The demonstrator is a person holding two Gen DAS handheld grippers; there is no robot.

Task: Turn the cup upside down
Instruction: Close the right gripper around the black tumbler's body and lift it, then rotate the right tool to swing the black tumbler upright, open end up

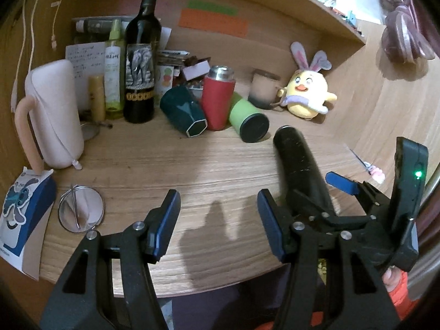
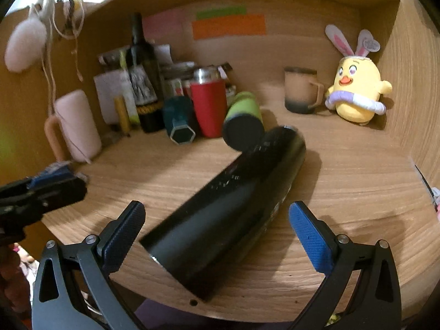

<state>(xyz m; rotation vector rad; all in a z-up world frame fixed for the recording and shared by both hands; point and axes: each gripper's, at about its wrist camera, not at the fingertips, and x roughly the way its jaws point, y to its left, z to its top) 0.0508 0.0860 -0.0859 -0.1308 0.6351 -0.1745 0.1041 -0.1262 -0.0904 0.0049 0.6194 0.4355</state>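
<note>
Cup: black cup lies on its side on the desk, between the right gripper's spread fingers, untouched; contents hidden.
Room: bare wood at front; clutter at back, green can near cup's far end.
Left gripper: spread wide, holding nothing, at desk's front edge.

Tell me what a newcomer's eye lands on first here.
The long black cup lies on its side on the wooden desk, between the open right tongs. Behind it, cups cluster beside a tall wine bottle, and a yellow chick plush sits in the far right corner.
</note>
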